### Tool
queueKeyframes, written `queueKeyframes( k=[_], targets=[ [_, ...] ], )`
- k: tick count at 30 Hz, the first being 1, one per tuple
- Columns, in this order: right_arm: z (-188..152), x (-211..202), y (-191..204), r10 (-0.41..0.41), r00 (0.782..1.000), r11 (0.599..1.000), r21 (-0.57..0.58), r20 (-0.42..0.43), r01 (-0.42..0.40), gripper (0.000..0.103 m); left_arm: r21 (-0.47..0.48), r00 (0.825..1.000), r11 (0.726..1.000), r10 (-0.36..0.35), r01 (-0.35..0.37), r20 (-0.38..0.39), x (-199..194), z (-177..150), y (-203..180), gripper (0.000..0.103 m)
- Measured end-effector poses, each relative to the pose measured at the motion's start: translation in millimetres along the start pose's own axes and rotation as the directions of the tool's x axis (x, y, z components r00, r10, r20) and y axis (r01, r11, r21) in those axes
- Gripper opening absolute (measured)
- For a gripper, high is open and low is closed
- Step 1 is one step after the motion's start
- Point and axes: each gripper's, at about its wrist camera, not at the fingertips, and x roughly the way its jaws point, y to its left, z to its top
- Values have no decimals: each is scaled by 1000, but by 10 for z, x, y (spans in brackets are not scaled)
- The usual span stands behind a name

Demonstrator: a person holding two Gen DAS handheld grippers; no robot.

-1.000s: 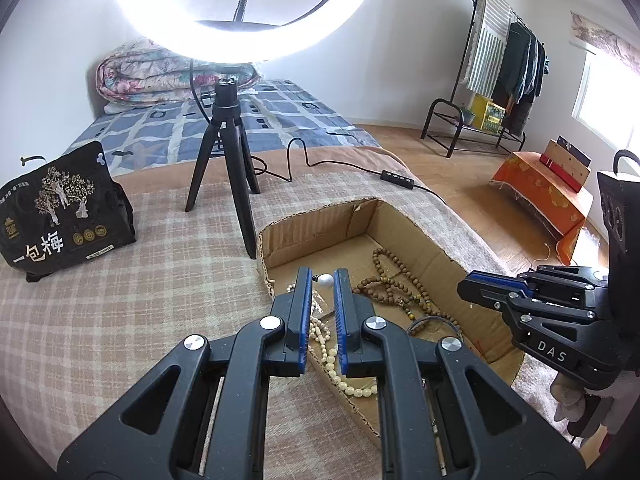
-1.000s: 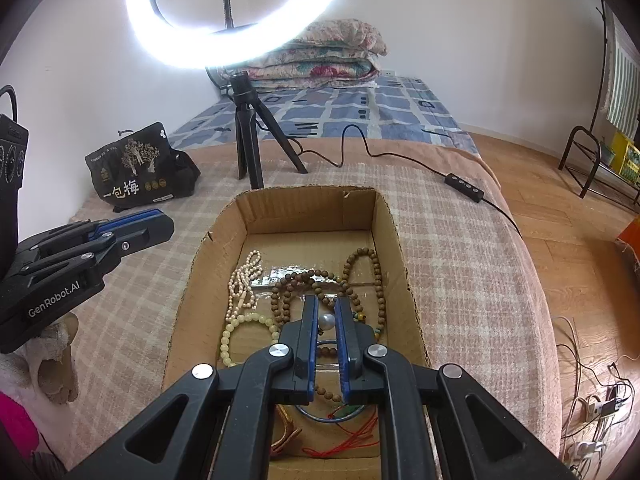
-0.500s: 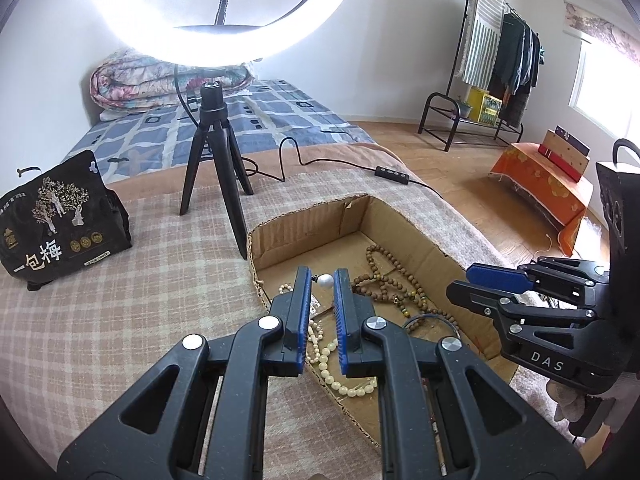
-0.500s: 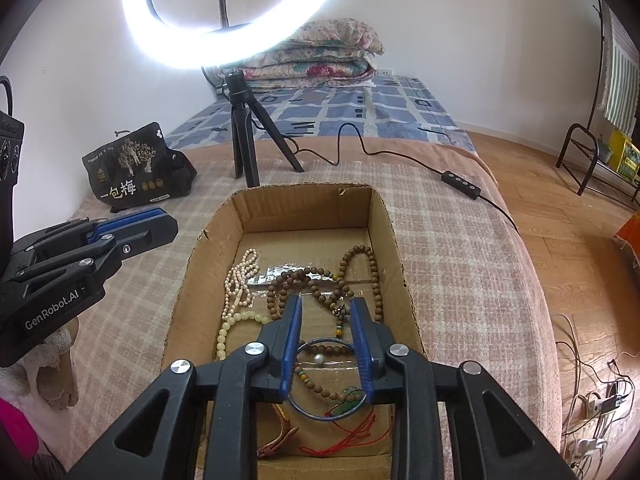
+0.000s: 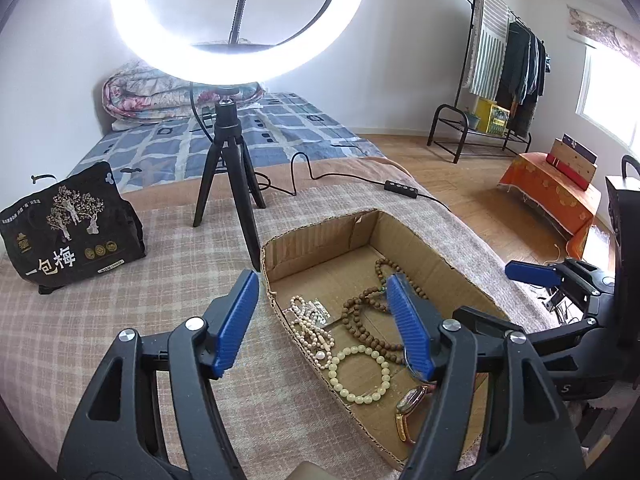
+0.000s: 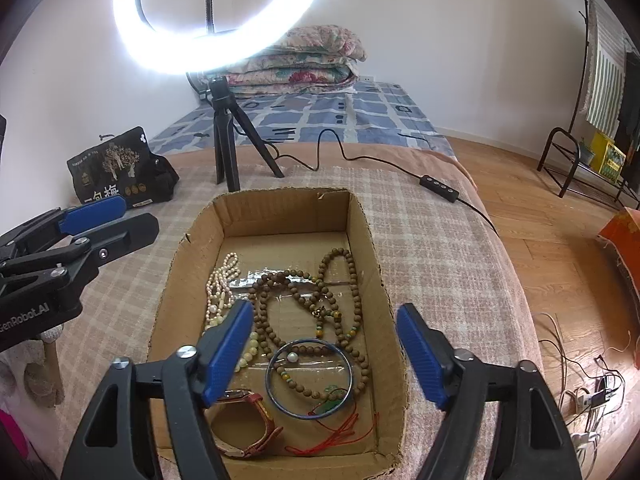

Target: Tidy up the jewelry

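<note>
An open cardboard box [image 6: 362, 240] sits on the checked blanket. It holds a brown wooden bead necklace [image 6: 306, 294], a white pearl strand [image 6: 222, 280], a pale green bead bracelet [image 5: 360, 374], a blue bangle [image 6: 310, 378] with a loose pearl [image 6: 293, 357] inside it, a red-strapped watch [image 6: 248, 424] and a red cord with a green pendant [image 6: 332, 400]. My right gripper [image 6: 324, 308] hovers over the box's near end, jaws opening, nothing between the pads. My left gripper [image 5: 320, 280] is above the box's left wall, jaws also opening and empty. Each gripper shows in the other's view: left [image 6: 132, 212], right [image 5: 484, 292].
A ring light on a black tripod [image 5: 228, 184] stands just behind the box, its cable and remote [image 6: 438, 188] trailing right. A black printed bag [image 5: 68, 232] lies at the left. Folded quilts [image 6: 304, 60] are at the back, the bed edge and wood floor [image 6: 560, 248] to the right.
Both grippers went from shut to wide open. The small pearl seen at their tips is gone from between them; a pearl now lies inside the blue bangle.
</note>
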Motion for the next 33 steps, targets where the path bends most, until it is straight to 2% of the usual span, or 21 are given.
queueKeyframes(
  k=[4,7,10,14,33],
  targets=[
    [1,-23,-1,-7,1000,1000,7,11,7,92,0,1000,1000,0,0,0,-14,-2,-3,69],
    [-1,-40,9,-20,1000,1000,4,16,20,98,1,1000,1000,-1,1,1,-30,-3,-8,71],
    [-3,-71,29,-27,999,1000,-1,20,27,98,4,1000,1000,8,-9,11,-66,0,-9,75],
    [-8,-120,49,-36,999,999,-4,26,36,101,-4,1000,1000,9,-9,16,-135,20,12,75],
    [-16,-554,184,-76,995,997,-17,68,78,103,3,997,1000,27,-27,69,-672,65,37,76]
  ],
)
